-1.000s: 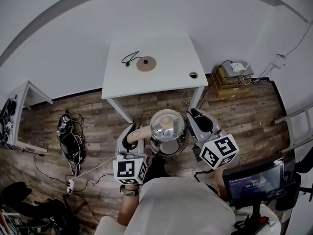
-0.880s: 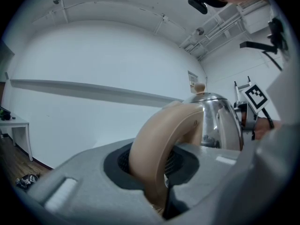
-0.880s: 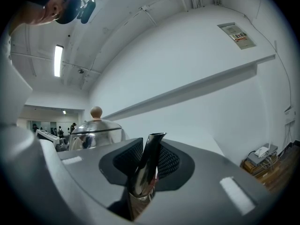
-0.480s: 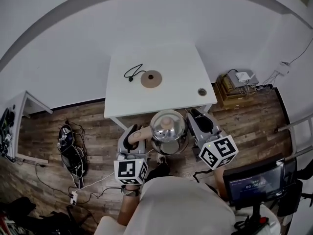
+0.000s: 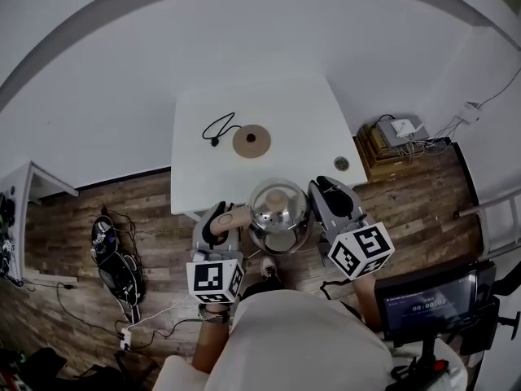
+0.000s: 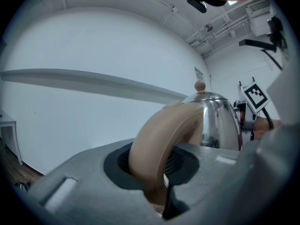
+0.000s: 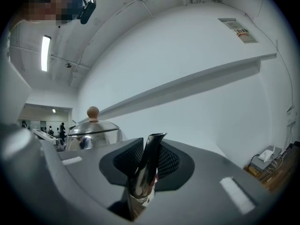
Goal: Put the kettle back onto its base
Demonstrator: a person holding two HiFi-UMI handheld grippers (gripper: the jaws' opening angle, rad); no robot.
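Hanging at the near edge of the tabletop (image 5: 301, 129), short of its base (image 5: 251, 141), the kettle (image 5: 278, 210) is pinched from both sides: narrowly parted jaws of the left gripper (image 5: 224, 220) clamp its tan handle (image 6: 157, 144), those of the right gripper (image 5: 322, 195) its spout (image 7: 147, 165).

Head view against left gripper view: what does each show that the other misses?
Only the head view: the round base and its cord on the white table, beyond the kettle, plus the wood floor.
Only the left gripper view: the left tool seen close, its jaws clamped on the tan handle, and the ceiling.
Both: the kettle with its knobbed lid, the handle, and part of the right tool.
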